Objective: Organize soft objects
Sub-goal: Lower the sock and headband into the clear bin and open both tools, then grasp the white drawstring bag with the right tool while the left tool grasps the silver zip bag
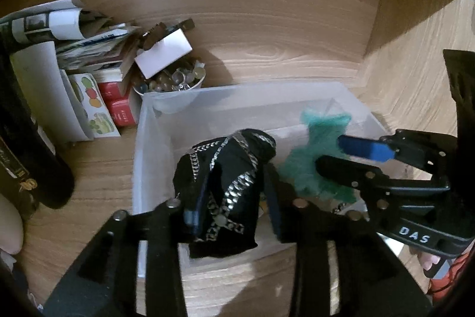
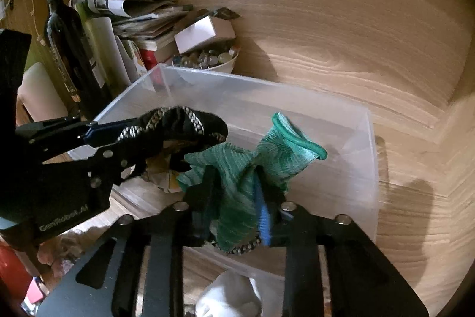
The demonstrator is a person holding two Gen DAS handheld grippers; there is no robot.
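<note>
A clear plastic bin (image 1: 139, 121) (image 2: 368, 156) stands on the wooden surface. My left gripper (image 1: 234, 210) is shut on a black cloth with a silver chain print (image 1: 228, 183) and holds it over the bin; the cloth also shows in the right wrist view (image 2: 184, 127). My right gripper (image 2: 234, 207) is shut on a green knitted cloth (image 2: 261, 156) and holds it over the bin's right half; the cloth also shows in the left wrist view (image 1: 314, 150). A white soft item (image 2: 228, 296) lies below the right gripper.
A dark wine bottle (image 2: 65, 43), a stack of papers and books (image 2: 133, 17), a white box (image 2: 204, 33) and a bowl of glass beads (image 2: 207, 60) crowd the back left. Wooden walls (image 2: 341, 20) close in behind and on the right.
</note>
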